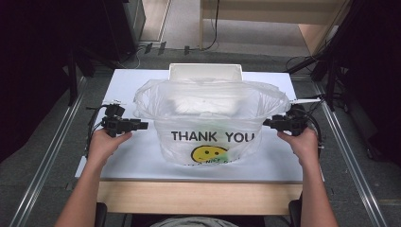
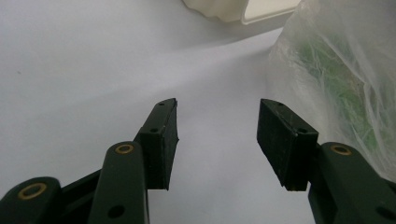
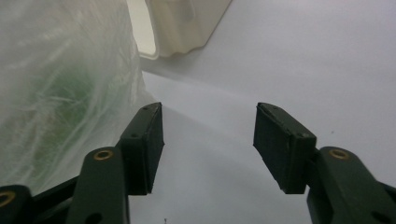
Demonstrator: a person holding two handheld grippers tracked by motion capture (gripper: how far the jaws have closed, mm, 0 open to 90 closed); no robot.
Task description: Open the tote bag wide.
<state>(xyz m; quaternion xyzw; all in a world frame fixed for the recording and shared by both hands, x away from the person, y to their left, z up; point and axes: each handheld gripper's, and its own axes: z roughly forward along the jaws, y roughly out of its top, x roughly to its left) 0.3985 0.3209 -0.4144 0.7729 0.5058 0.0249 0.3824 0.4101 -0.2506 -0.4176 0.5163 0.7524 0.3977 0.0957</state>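
Between both grippers' parted, empty jaws stands a translucent bag (image 1: 210, 120) (smiley, "THANK YOU").

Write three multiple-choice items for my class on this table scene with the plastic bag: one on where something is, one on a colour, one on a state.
1. Where is the white container relative to the plastic bag?
A. Behind the bag, at the table's far edge
B. In front of the bag, near the person
C. On the floor to the left

2. What colour is the smiley face printed on the bag?
A. Red
B. Yellow
C. Blue

3. What is the state of the left gripper and the right gripper?
A. Both clamped on the bag's handles
B. Left clamped, right open
C. Both open with nothing between the jaws

Answers:
1. A, since the high view shows the container beyond the bag.
2. B, the face under THANK YOU is yellow.
3. C, each gripper view shows a bare table gap between the jaws, with the bag off to one side.
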